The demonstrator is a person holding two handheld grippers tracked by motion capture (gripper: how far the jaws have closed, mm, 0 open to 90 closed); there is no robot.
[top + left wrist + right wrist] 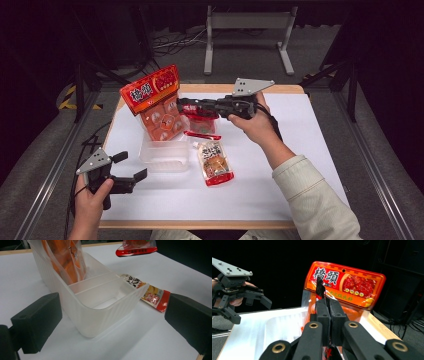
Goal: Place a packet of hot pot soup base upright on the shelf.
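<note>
High view: right gripper (186,106) clamps a small red packet (202,123) at centre, above the clear bin (165,155). Left gripper (131,167), lower left, gapes empty. Lower squarely into a free compartment before letting go.

Right gripper (184,106) clamps red packet (201,121) above clear bin (165,156).

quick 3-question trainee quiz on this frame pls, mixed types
1. True or false: the right claw is shut on a red-edged packet held above the table.
2. Which item stands upright in the clear plastic bin? A) big orange snack bag B) sauce pouch
3. Fill in: the left claw has its jaws ____.

Key: 1 true; 2 A; 3 open (the sauce pouch lies flat on the white table, right of the bin).
</note>
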